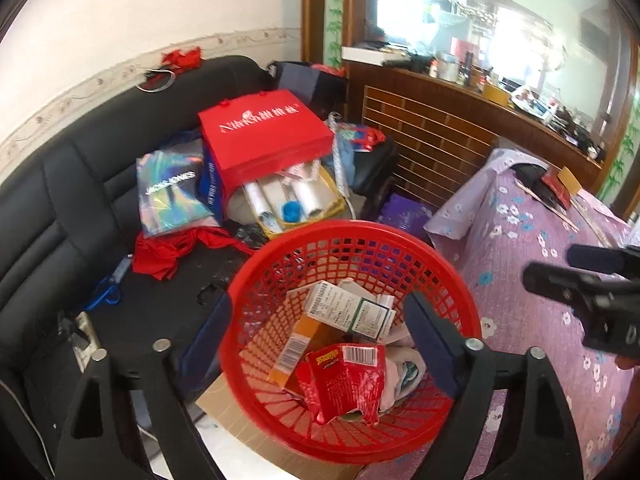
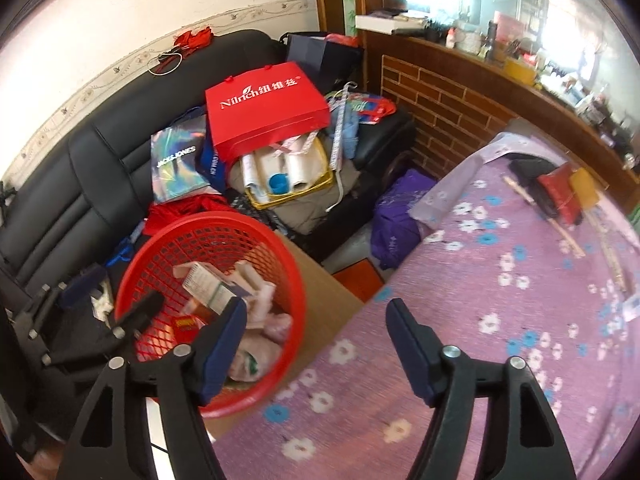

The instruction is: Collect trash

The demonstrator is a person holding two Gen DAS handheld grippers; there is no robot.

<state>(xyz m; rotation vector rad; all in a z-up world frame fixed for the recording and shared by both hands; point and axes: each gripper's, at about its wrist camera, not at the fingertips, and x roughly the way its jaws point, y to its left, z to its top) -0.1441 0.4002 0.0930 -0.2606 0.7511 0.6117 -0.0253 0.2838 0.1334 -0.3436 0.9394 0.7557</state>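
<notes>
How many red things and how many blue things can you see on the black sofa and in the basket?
Red: 4 — basket, paper bag, crumpled wrapper, cloth on the seat.
Blue: 2 — round cap among the rolls, cord on the seat.
Total: 6

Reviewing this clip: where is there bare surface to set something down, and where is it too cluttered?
Most open: the purple floral tablecloth, bare from its near edge up to the red and yellow packets at the far end. A smaller patch: black sofa seat between the red cloth and the red basket. Crowded: the sofa corner around the red Nilrich bag, and the basket, holding trash.
</notes>
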